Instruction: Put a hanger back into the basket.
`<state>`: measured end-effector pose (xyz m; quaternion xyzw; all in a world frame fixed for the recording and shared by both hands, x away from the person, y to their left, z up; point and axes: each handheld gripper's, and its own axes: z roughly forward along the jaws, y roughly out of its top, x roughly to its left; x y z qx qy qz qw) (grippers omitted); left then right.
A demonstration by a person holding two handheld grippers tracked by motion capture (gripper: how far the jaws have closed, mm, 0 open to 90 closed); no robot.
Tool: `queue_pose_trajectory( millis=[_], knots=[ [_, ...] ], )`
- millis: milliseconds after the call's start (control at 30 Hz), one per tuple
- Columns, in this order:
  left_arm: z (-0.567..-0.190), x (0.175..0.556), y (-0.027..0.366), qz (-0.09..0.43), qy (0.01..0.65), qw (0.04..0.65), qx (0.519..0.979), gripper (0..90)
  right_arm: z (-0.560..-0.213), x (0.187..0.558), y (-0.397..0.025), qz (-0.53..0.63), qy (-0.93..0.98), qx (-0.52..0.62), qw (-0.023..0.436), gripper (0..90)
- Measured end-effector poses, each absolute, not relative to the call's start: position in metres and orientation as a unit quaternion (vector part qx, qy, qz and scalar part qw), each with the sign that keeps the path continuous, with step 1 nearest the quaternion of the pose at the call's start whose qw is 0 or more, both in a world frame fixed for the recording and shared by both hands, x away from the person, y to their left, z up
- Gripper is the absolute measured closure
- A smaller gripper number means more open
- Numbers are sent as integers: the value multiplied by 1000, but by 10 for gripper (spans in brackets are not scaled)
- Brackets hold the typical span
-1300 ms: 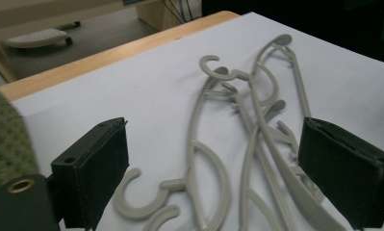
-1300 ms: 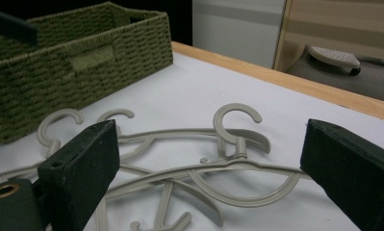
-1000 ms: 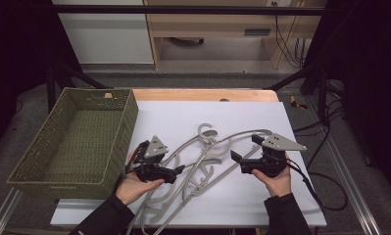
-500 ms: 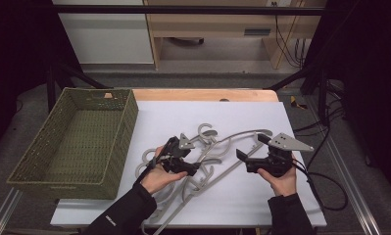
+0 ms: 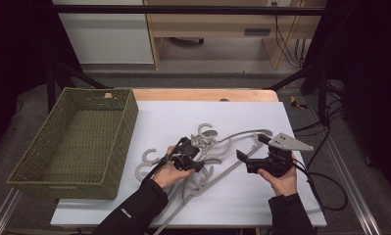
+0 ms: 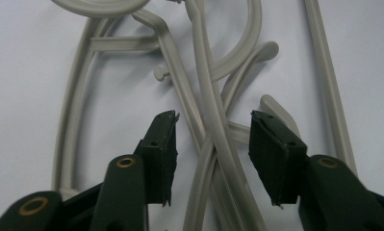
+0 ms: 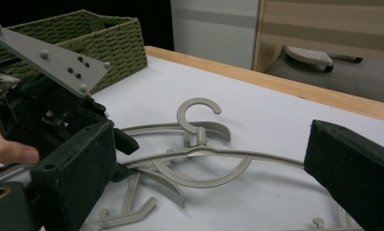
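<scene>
Several grey plastic hangers [image 5: 217, 142] lie tangled on the white table top [image 5: 183, 117]. My left gripper [image 5: 193, 151] hovers low over the middle of the pile, held by a hand in a black sleeve. In the left gripper view the left gripper [image 6: 213, 122] is open, its jaws standing either side of two crossing hanger bars [image 6: 217, 144] without touching them. My right gripper [image 5: 251, 148] stands open just right of the pile, pointing left. Seen from the right gripper [image 7: 211, 144], a hanger hook [image 7: 198, 111] lies ahead and the left gripper [image 7: 45, 110] sits at the left.
A green woven basket [image 5: 115, 142] with nothing in it stands at the table's left, also seen as the basket [image 7: 93, 33] in the right gripper view. Black cables [image 5: 325, 186] trail off the right edge. A wooden strip [image 5: 203, 94] borders the far side.
My left gripper has moved right from the pile's left edge onto its middle. The right gripper has shifted slightly left and stays open.
</scene>
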<state>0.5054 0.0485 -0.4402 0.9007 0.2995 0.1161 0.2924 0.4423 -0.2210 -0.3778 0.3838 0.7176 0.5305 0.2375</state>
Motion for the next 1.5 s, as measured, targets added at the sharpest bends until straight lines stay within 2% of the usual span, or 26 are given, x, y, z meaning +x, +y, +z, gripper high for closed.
queue_pose_trajectory(
  millis=[167, 367, 667, 1200, 1500],
  knots=[
    [-446, 507, 46, 114, 290, 274, 910, 603, -378, 442, -221, 529, 719, 383, 237, 45],
    [-443, 508, 48, 107, 298, 286, 905, 725, -379, 443, -220, 528, 720, 384, 236, 45],
    [-440, 514, 54, 87, 321, 292, 897, 751, -379, 443, -220, 526, 722, 382, 236, 44],
    [-423, 514, 69, 98, 339, 301, 886, 815, -379, 443, -220, 526, 723, 381, 236, 43],
    [-406, 505, 80, 78, 343, 351, 868, 818, -377, 442, -223, 526, 724, 377, 238, 44]
  ],
)
